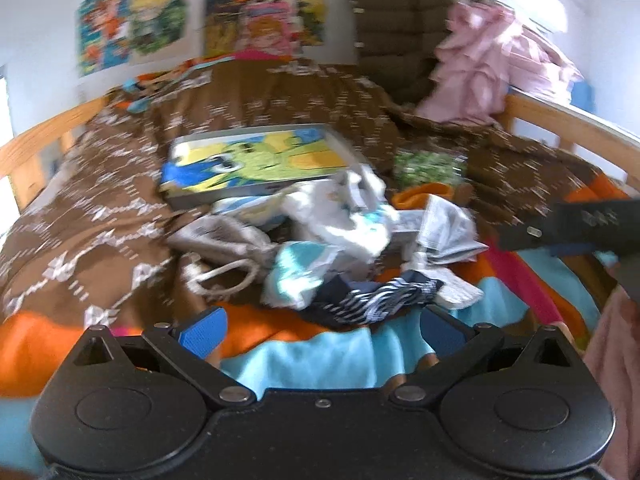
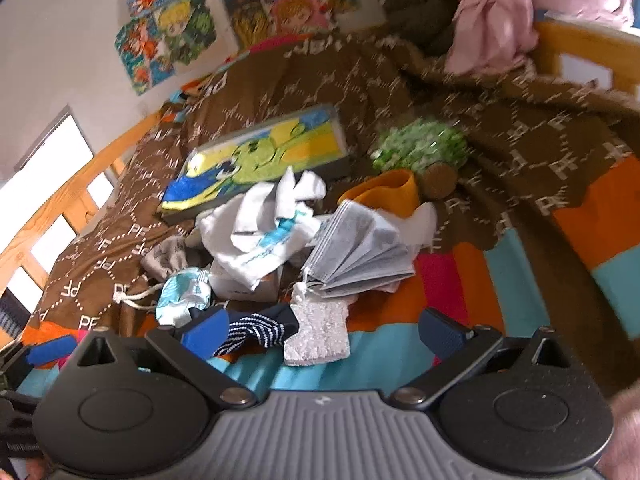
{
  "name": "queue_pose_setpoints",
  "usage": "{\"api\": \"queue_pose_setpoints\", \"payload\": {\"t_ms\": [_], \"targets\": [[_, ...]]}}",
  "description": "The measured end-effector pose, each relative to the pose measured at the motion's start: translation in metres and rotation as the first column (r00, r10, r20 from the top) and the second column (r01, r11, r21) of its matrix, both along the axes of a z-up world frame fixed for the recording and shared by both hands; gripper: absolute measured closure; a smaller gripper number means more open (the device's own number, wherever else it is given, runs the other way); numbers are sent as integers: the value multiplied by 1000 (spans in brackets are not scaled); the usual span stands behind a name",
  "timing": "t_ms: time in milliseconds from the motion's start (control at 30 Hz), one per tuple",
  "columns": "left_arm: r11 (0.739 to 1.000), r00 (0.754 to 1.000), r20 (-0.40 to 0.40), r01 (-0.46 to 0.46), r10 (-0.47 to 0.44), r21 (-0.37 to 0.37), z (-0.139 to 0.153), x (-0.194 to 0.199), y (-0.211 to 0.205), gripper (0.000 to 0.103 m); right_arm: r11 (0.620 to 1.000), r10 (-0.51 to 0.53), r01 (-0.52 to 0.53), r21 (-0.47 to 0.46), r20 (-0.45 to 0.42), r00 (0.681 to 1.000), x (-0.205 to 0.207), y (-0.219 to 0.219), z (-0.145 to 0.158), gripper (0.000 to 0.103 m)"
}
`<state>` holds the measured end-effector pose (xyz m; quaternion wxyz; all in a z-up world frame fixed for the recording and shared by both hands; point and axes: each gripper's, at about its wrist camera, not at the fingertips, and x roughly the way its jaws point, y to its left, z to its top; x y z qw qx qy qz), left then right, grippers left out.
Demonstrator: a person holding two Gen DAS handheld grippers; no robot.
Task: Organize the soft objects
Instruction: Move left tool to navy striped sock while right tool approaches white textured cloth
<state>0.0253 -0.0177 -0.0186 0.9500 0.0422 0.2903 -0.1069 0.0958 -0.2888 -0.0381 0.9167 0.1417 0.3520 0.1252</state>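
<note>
Clothes pile (image 1: 332, 240) blocks bed centre w/ picture box (image 1: 256, 164) behind; brown blanket (image 1: 100, 208) left is free.

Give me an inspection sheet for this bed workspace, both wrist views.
Surface: bed under a brown patterned blanket, striped bedding at the near edge.
Job's things: striped sock, white cloths, drawstring pouch, orange cloth in one loose pile.
Clutter: picture box, grey booklet, green bundle.
Grippers: left gripper and right gripper open, holding nothing.
Cables: nothing seen.
Surroundings: posters, wooden bed rail, pink garment.
</note>
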Motion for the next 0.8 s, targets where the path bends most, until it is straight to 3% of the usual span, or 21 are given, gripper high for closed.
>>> {"api": "queue_pose_setpoints", "payload": {"t_ms": [133, 333, 467, 633, 800], "targets": [[991, 992, 2, 127, -127, 42, -8, 16, -14, 1, 994, 114, -113, 8, -76, 991, 30, 0, -7, 0], [971, 971, -49, 236, -234, 46, -29, 52, -22, 2, 959, 247, -263, -101, -147, 958, 52, 16, -18, 0], [951, 949, -97, 306, -300, 51, -44, 75, -28, 7, 940, 273, -299, -162, -161, 948, 56, 25, -25, 0], [909, 906, -166, 406, -388, 91, -56, 91, -37, 14, 943, 279, -309, -120, -219, 935, 69, 21, -36, 3], [896, 888, -215, 433, -406, 95, -63, 105, -32, 18, 931, 308, -344, -121, -244, 920, 75, 27, -45, 5]]}}
